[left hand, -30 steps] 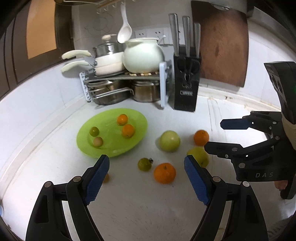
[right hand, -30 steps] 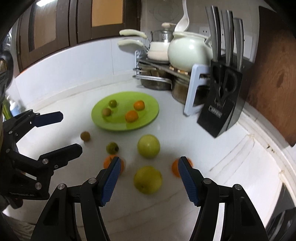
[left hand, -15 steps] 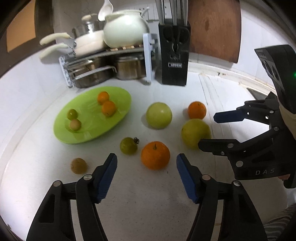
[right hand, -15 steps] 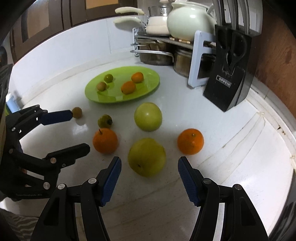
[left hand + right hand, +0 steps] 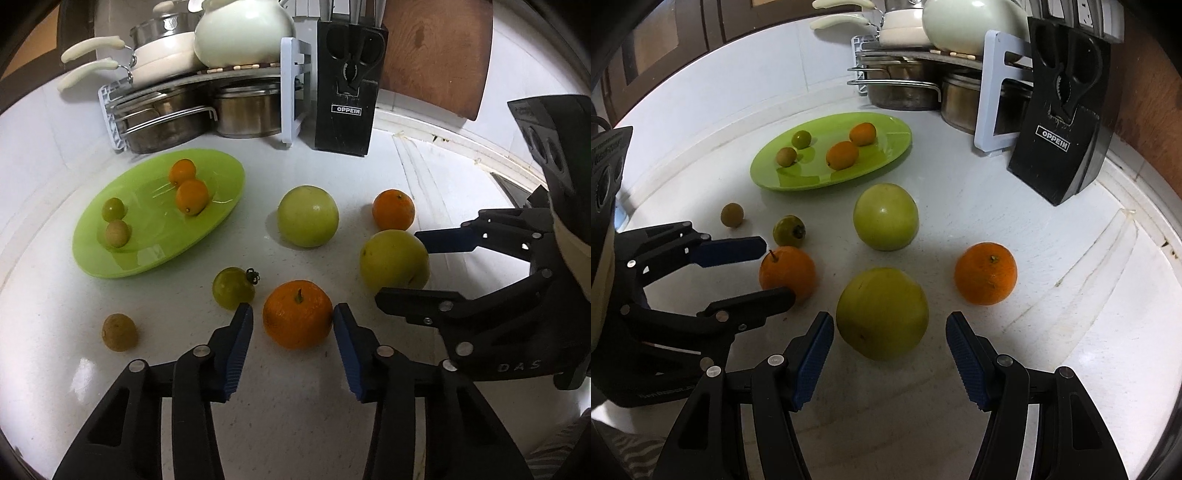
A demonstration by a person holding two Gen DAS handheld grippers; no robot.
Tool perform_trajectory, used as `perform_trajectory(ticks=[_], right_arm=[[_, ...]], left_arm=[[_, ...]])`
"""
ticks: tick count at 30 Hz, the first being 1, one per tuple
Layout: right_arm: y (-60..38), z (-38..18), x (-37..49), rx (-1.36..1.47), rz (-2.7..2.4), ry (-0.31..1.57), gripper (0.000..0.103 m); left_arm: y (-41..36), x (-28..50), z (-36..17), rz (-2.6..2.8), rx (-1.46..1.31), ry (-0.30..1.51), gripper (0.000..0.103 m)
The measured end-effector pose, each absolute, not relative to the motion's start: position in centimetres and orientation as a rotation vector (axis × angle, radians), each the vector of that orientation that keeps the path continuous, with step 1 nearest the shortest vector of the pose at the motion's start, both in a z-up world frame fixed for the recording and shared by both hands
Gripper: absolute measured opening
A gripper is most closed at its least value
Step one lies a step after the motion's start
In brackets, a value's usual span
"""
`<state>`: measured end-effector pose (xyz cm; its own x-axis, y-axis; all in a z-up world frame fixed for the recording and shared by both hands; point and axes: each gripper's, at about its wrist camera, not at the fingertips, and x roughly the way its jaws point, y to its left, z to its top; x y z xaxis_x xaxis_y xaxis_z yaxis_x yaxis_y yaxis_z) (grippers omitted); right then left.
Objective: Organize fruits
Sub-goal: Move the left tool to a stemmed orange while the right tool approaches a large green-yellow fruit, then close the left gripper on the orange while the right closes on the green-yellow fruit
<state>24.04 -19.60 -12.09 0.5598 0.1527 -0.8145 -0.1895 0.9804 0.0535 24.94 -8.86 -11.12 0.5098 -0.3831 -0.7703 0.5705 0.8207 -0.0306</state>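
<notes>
Spread on the white table (image 5: 295, 424), short of the lime-green oval plate (image 5: 110, 258): a stalked round orange (image 5: 788, 273), a large yellow-green round fruit (image 5: 393, 260), a second pale green round fruit (image 5: 307, 216), a second orange (image 5: 393, 209), a small green fruit with a dark calyx (image 5: 232, 288) and a small brown round fruit (image 5: 119, 332). Already on the plate: two small oranges, one small green fruit, one small brownish one.

Left tongs (image 5: 292, 312) open, blue pads flanking the stalked orange at its widest girth. Right-side pad at or almost at the peel, the other just clear; contact impossible to confirm. Right tongs (image 5: 890, 323) open too, wider, bracketing the large yellow-green fruit with a gap on each side.

Stalked orange: probably firm and fairly light, with a dimpled peel offering decent friction. Round, though, so apt to roll or squirt out under an off-centre pinch. Best taken across the equator, pads level and opposite, stalk up, with moderate pressure only, to spare the flesh.

Yellow-green fruit: likely heavier and smoother. Calls for a centred hold at full width, low enough to cradle its bulk, and no hard squeeze, given the risk of bruising.

Worth minding the small green fruit just beside the left pad, easily nudged.
</notes>
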Motion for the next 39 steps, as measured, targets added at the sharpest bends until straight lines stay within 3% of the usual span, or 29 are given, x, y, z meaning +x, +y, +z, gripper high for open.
perform_trajectory(ticks=[4, 8, 24, 39], right_arm=[[-19.8, -12.4, 24.3, -0.022, 0.208, 0.964, 0.062], [-19.6, -12.8, 24.4, -0.005, 0.231, 0.979, 0.052], [-19.6, -12.7, 23.7, 0.013, 0.226, 0.974, 0.051], [-17.8, -9.0, 22.6, 0.003, 0.223, 0.884, 0.051]], left_arm=[[-9.1, 25.1, -11.2, -0.594, 0.236, 0.866, 0.041], [-9.2, 25.1, -11.2, -0.589, 0.235, 0.862, 0.040], [-8.2, 24.2, -10.2, -0.528, 0.204, 0.832, 0.039], [-5.3, 22.4, -6.8, -0.454, 0.141, 0.759, 0.039]])
